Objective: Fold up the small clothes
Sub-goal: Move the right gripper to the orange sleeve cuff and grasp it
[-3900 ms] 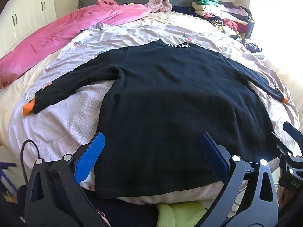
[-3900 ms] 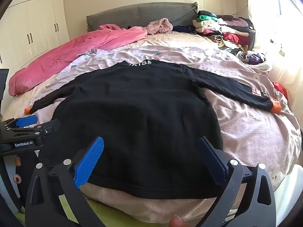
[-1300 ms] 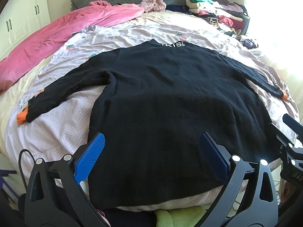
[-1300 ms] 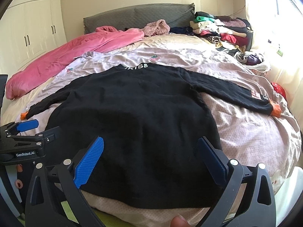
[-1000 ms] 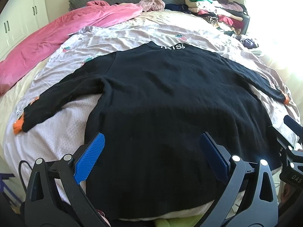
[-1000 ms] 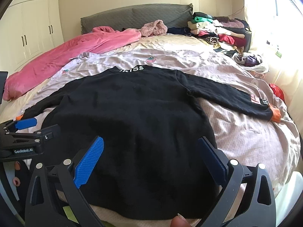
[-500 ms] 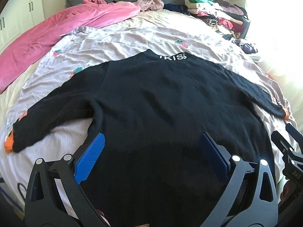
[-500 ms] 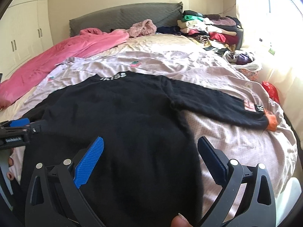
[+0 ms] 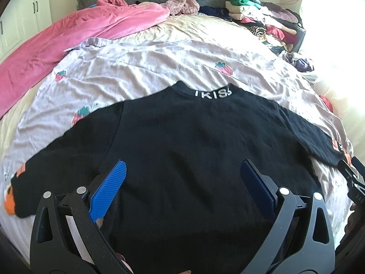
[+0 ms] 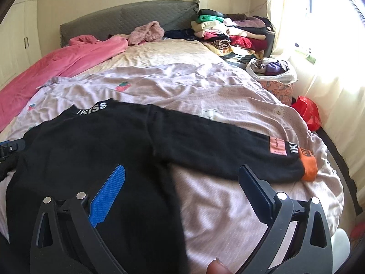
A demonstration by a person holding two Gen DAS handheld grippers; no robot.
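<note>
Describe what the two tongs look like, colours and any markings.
Both the left tongs and the right tongs have matte black triangular cut-out frames with silver rivets. Each carries flat blue textured pads. White lettering on the right tongs' side is too cropped to read.

A wide bed [image 9: 205, 29] with a grey quilted headboard [image 10: 127, 16] carries everything. A pale lilac strawberry-print cover [image 9: 159, 68] spreads over its near half, with a black sweater [image 9: 194, 148] lying flat on it, sleeves out to left and right. A pink blanket [image 9: 75, 34] runs along the far left, and a stack of folded clothes [image 10: 230, 34] sits at the far right corner.
</note>
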